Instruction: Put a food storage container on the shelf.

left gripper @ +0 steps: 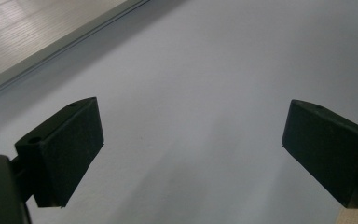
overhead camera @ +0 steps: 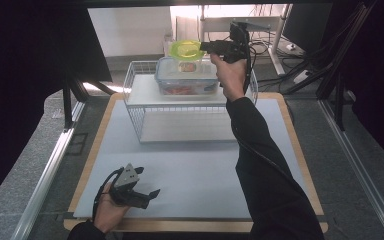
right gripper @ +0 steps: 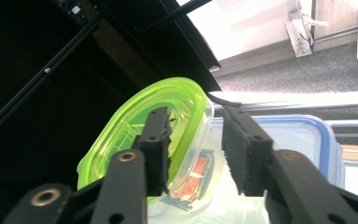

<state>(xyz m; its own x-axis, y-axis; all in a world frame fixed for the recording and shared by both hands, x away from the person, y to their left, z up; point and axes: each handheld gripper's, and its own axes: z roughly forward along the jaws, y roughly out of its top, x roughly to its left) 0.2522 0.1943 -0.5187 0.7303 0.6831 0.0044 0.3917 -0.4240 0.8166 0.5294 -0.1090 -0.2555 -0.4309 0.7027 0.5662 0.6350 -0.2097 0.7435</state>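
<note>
On the top shelf of the white wire rack, at the far end of the table, sits a large clear container with a blue-rimmed lid, and on that lid stands the small clear container with the lime-green lid. My right gripper is raised level beside it. In the right gripper view its jaws stand partly apart; one jaw lies over the green lid, the other over the blue-rimmed lid, and neither pad presses on the small container. A red label shows through its clear wall. Near my edge of the table, my left gripper lies low in my left hand over the bare white surface, its jaws spread wide with nothing between them.
</note>
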